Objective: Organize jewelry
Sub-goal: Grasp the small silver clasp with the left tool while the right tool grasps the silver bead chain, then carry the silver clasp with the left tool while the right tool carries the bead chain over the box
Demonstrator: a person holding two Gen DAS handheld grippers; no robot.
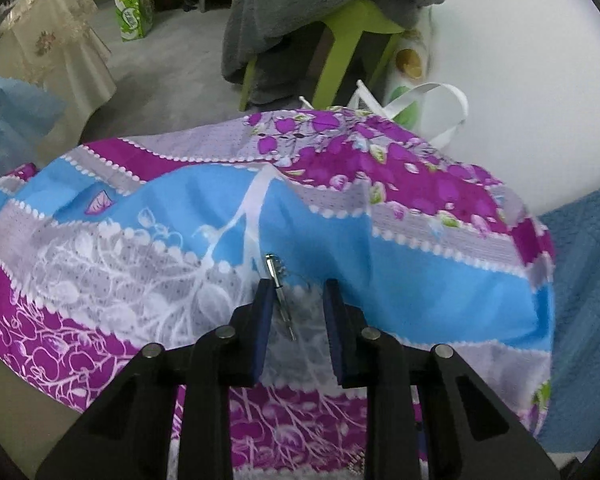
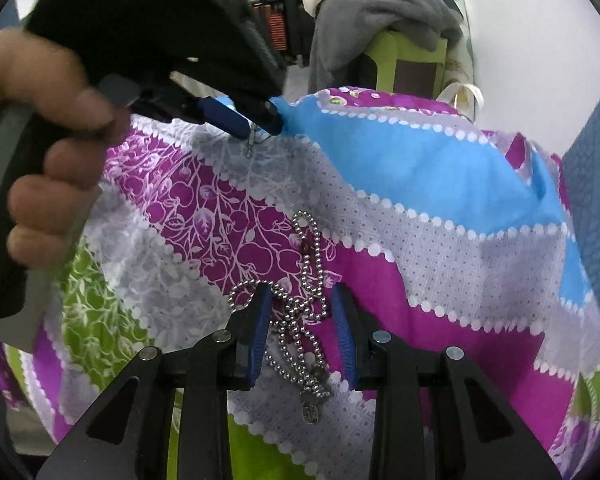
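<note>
The left claw (image 1: pixel 296 286) pointed steeply down at the patterned sheet (image 1: pixel 420 264), its blue pads parted on either side of a small silver clasp-like piece (image 1: pixel 274 270) lying on the cloth; the piece lay just beside the left pad, though whether the pad pressed it could not be told, and nothing was clamped. The right claw (image 2: pixel 302 292) likewise stood released, straddling a tangled silver ball chain (image 2: pixel 304 296) with a small tag at its end. Most of the chain lay between the pads, with one loop spilling past the left pad. Both claws seemed placed to pinch their pieces off the fabric, probably the first step in sorting the jewelry. In the right wrist view a hand (image 2: pixel 48 152) gripped the handle of the left tool.

The surface was a soft, rumpled spread of magenta, blue and grey bands (a bed or cushion, apparently, not a worktop), so the chain might sink into folds. Beyond stood a lime-green plastic stool (image 1: pixel 340 40) draped with a grey blanket (image 1: pixel 320 4), a white wall and a grey floor.
</note>
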